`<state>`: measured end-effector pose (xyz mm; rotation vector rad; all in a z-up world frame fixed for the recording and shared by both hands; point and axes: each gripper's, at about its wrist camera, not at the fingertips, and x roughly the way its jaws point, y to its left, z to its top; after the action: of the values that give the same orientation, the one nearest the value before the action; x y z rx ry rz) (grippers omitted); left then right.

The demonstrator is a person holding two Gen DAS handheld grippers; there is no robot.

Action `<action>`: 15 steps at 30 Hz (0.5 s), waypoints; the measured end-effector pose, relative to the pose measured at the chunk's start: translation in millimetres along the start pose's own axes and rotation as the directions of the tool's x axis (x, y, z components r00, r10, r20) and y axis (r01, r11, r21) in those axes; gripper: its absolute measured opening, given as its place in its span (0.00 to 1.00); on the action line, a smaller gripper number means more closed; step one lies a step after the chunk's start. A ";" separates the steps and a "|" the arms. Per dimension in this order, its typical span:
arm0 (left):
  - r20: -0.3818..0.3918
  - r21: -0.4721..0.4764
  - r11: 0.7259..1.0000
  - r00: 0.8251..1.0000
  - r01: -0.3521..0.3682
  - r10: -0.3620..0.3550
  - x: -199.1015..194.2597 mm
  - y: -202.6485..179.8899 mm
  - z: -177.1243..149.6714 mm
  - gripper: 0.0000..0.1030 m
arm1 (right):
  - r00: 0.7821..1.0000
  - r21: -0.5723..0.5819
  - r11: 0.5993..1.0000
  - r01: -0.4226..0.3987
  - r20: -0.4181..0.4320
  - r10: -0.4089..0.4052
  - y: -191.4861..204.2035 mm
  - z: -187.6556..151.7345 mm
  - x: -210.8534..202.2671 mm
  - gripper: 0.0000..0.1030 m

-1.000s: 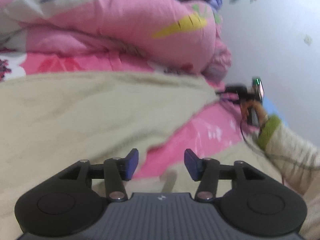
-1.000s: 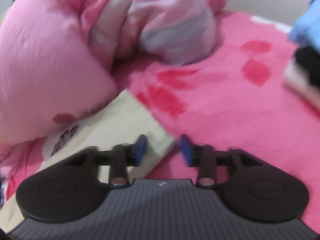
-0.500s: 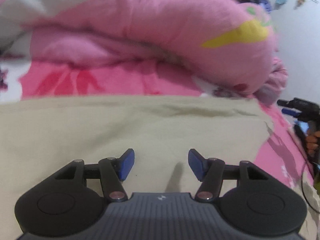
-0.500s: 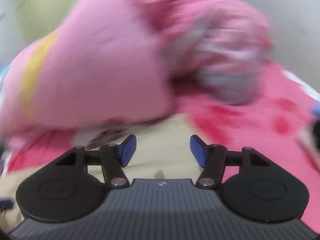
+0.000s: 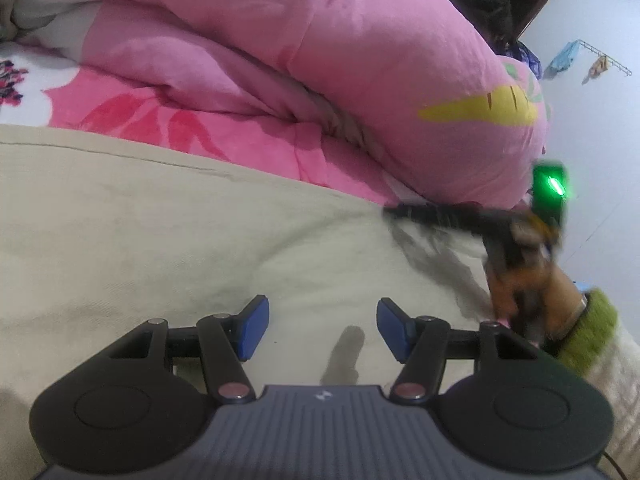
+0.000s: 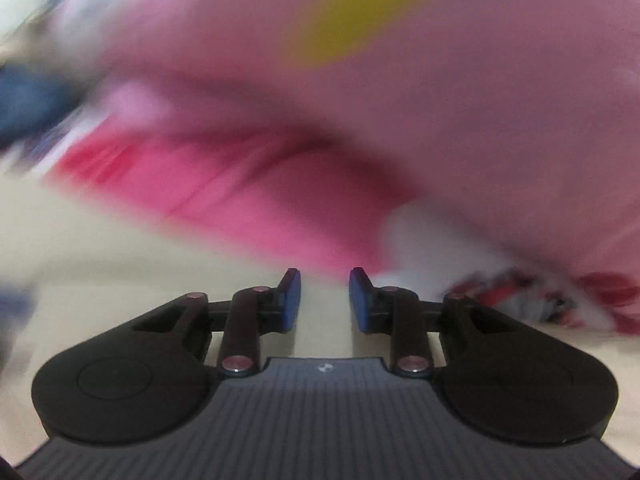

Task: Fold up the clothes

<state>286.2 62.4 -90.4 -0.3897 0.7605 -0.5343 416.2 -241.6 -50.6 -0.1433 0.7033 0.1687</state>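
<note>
A beige garment point(image 5: 160, 220) lies spread over the pink floral bed sheet point(image 5: 132, 108). My left gripper point(image 5: 323, 320) hovers low over its middle, open, nothing between its blue pads. In the left wrist view my right gripper point(image 5: 396, 213) reaches in from the right, blurred, its tips at the garment's far right edge, held by a hand point(image 5: 528, 292) with a green cuff. The right wrist view is heavily blurred. There my right gripper point(image 6: 325, 292) has a narrow gap between its fingers, over the beige garment point(image 6: 120, 248) near its edge. I see no cloth pinched.
A bulky pink duvet point(image 5: 360, 60) with a yellow patch is piled just behind the garment and fills the right wrist view as a pink duvet point(image 6: 480, 100). A white wall point(image 5: 600, 120) stands on the right. A green light point(image 5: 554, 184) glows on the right gripper's body.
The right gripper swung left toward the garment's far edge and its fingers narrowed. The left gripper moved over the garment's middle and stayed open.
</note>
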 end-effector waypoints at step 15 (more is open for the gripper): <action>-0.003 0.046 0.999 1.000 -0.012 0.012 3.5 -7.2 -3.2 0.64 | 0.969 -0.153 0.962 -0.226 -0.141 0.205 81.8 13.6 2.5 0.21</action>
<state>283.7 54.2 -90.7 -0.3419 0.7519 -0.5404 410.1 -158.9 -48.1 -0.2398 0.8287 0.4317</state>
